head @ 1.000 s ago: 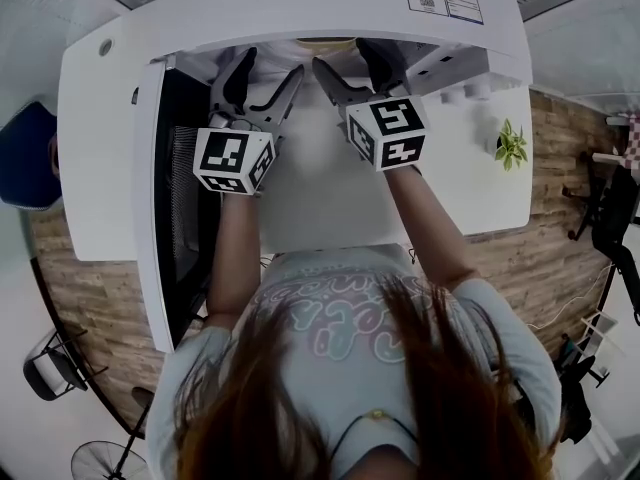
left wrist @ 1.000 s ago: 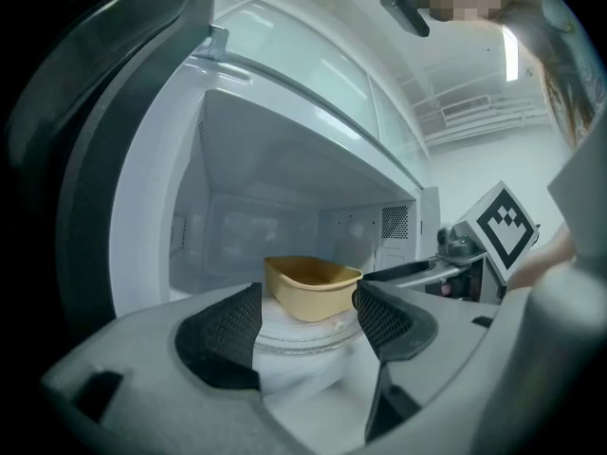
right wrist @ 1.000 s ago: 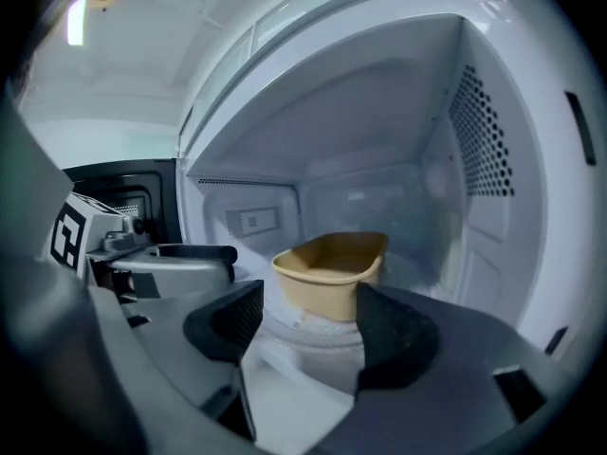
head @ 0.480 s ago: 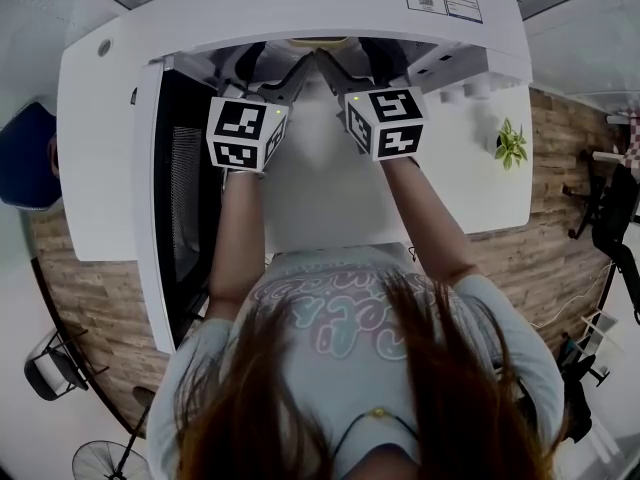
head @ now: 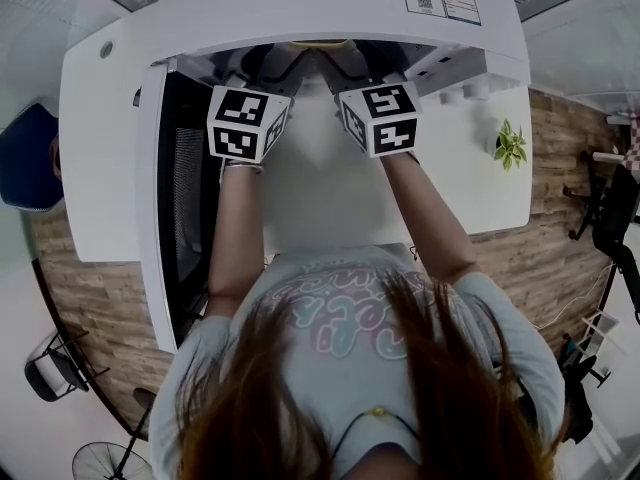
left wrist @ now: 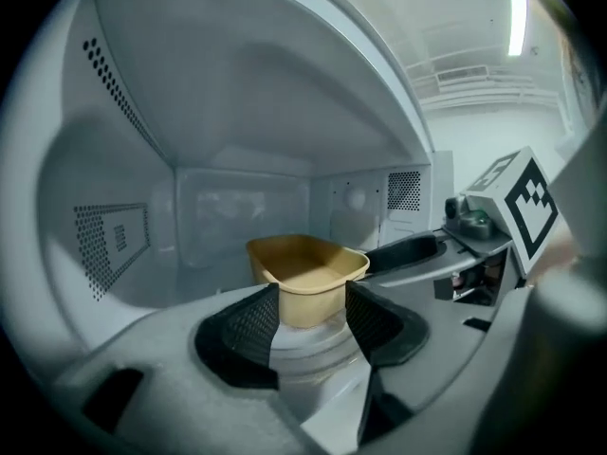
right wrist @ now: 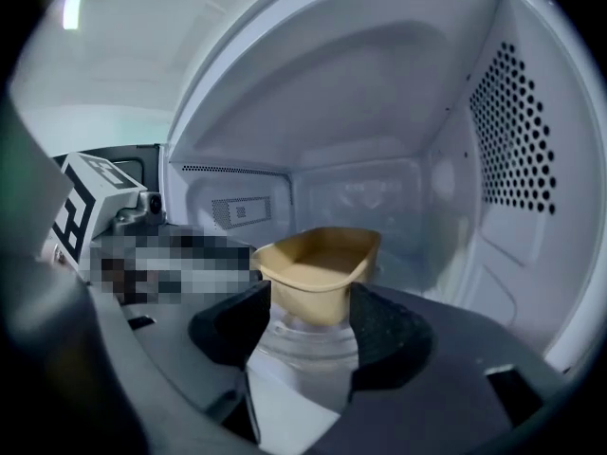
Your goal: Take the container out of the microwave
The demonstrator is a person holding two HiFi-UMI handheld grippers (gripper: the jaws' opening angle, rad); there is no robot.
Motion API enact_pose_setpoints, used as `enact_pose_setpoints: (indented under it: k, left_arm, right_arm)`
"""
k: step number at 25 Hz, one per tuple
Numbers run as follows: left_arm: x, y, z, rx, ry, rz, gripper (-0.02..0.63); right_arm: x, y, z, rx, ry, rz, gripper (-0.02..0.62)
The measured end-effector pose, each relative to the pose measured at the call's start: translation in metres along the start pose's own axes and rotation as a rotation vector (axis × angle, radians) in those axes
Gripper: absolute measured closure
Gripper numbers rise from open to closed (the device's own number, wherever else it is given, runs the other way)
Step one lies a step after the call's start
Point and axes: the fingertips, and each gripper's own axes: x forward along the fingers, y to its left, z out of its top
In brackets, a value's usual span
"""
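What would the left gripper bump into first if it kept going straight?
The tan container inside the microwave. Its near end sits between the left gripper's jaws, which have just been closing; whether the pads touch it is unclear.

microwave: the big white box-shaped microwave (head: 300,3) sits on the white tabletop (head: 95,168)
door: its dark-windowed door (head: 185,208) stands open on the left side in the head view
container: the tan rectangular plastic container (left wrist: 308,271) is inside the cavity, mid-floor on the clear glass turntable (left wrist: 308,358), apart from the back and side walls
plant: the small green potted plant (head: 511,144) is on the same tabletop, right of the microwave and well apart from the door
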Motion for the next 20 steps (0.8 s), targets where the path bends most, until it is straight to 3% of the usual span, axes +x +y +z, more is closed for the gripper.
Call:
enact_pose_setpoints:
  k: [8,20]
  left_arm:
    - [0.010,-0.004,-0.005,0.019,0.082,-0.041,0.390]
    - [-0.008,-0.017,-0.012,0.026,0.064,-0.007,0.416]
  right_arm:
    - [0.004,-0.005,0.000,-0.028,0.053,0.023,0.365]
    - [-0.013,0.008,-0.006,-0.022,0.016,0.026,0.379]
